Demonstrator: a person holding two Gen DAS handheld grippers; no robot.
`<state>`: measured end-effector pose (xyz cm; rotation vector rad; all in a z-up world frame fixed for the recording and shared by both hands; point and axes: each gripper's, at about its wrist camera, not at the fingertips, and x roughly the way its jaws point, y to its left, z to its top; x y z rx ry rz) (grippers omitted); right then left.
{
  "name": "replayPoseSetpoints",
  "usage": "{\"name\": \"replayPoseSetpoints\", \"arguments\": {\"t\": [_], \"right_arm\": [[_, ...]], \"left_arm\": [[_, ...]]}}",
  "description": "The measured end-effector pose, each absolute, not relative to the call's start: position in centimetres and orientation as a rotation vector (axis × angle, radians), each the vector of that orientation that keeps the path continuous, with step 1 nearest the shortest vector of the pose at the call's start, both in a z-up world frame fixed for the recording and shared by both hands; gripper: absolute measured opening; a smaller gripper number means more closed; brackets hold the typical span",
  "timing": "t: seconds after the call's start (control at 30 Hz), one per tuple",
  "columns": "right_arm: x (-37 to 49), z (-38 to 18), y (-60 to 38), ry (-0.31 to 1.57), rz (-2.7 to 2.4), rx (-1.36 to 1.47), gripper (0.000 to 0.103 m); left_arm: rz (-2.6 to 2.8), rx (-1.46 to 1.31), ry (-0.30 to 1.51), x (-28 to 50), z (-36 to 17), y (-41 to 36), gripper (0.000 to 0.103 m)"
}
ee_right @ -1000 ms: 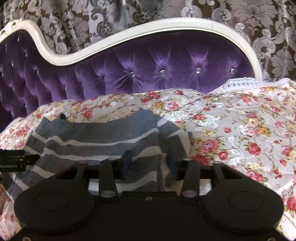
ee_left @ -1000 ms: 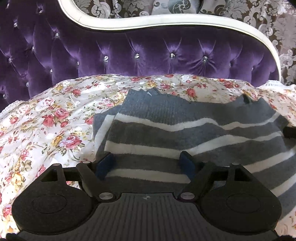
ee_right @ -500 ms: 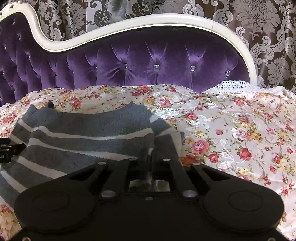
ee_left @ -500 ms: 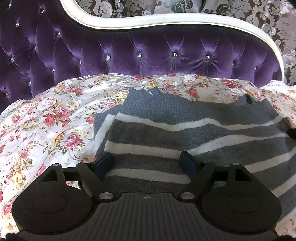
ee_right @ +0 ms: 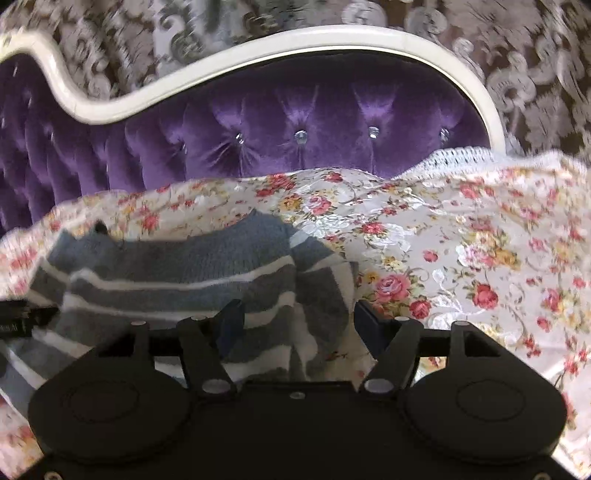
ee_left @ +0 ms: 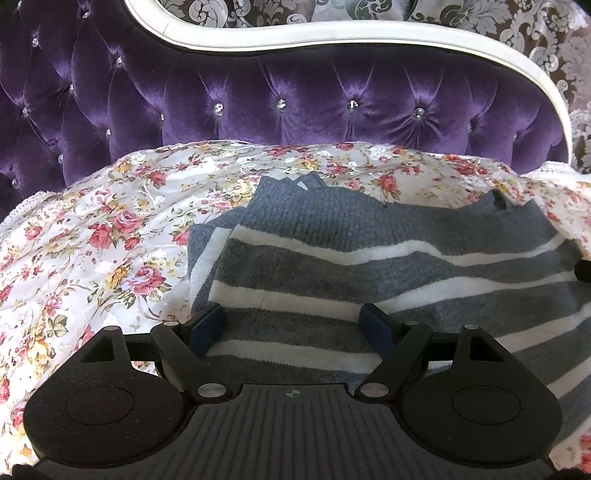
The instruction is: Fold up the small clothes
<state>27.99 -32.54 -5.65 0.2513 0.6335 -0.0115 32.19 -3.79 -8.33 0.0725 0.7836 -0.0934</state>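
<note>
A small grey sweater (ee_left: pixel 369 258) with white stripes lies on a bed. The bed has a flowery cover (ee_left: pixel 92 240) with pink and red roses on it. Behind the bed stands a purple headboard (ee_left: pixel 295 96) with shiny buttons and a curvy white rim. Behind that is a wall (ee_left: pixel 535 29) with grey swirly shapes.

The sweater lies mostly flat. Its plain grey top part points toward the headboard. On its left side a bit of it is folded, so two layers show there.

In the left camera, the left gripper (ee_left: pixel 293 325) has its two fingers wide apart. The blue pads (ee_left: pixel 207 325) sit low over the stripes near the sweater's left edge. Striped cloth lies between them, but nothing is squeezed. The cameras cannot tell if the pads touch the cloth.

In the right camera, the picture is a bit blurry. The right gripper (ee_right: pixel 299 321) also has its fingers wide apart. It sits at the sweater's (ee_right: pixel 177 273) right edge, where a bunched-up bit of cloth lies between the fingers. The right finger is over the flowery cover (ee_right: pixel 461 258). A black part of the left gripper (ee_right: pixel 22 317) peeks in at the left edge of this picture.
</note>
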Motion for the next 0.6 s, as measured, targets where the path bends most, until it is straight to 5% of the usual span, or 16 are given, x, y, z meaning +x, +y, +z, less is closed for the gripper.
{"name": "replayPoseSetpoints", "arguments": {"t": [0.6], "right_arm": [[27.0, -5.4, -36.5, 0.676, 0.046, 0.532, 0.073]], "left_arm": [[-0.204, 0.100, 0.819, 31.8, -7.4, -9.6, 0.080]]}}
